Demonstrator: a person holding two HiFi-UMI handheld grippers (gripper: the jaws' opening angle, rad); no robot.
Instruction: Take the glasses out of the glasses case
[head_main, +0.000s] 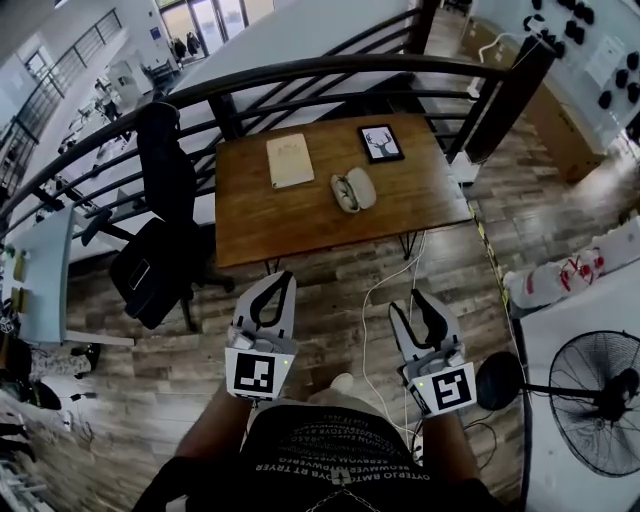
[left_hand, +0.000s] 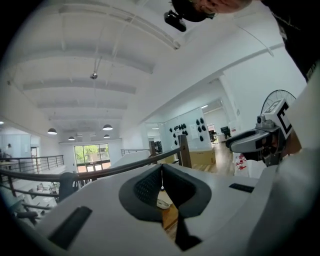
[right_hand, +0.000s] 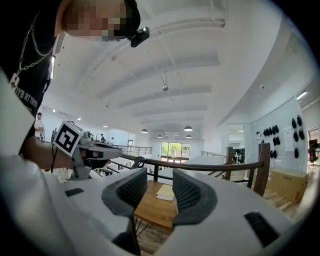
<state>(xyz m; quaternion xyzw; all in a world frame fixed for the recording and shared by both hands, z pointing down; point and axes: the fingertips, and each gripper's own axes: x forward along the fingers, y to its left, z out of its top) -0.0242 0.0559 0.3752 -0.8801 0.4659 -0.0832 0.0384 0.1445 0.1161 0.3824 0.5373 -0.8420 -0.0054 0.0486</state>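
Note:
A pale glasses case (head_main: 353, 190) lies open on the wooden table (head_main: 300, 215), near its middle; what is inside is too small to make out. Both grippers hang well short of the table, over the floor. My left gripper (head_main: 284, 279) is shut, fingertips touching, nothing held. In the left gripper view the gripper (left_hand: 161, 168) frames a sliver of the case (left_hand: 162, 203). My right gripper (head_main: 411, 301) stands open and empty. In the right gripper view its jaws (right_hand: 159, 175) are parted, with the table (right_hand: 150, 210) beyond.
A beige notebook (head_main: 290, 160) (right_hand: 165, 192) and a black-framed tablet (head_main: 381, 143) lie on the table. A dark railing (head_main: 330, 75) runs behind it. A black office chair (head_main: 160, 230) stands to the left, a floor fan (head_main: 600, 400) to the right, and a white cable (head_main: 372, 300) crosses the floor.

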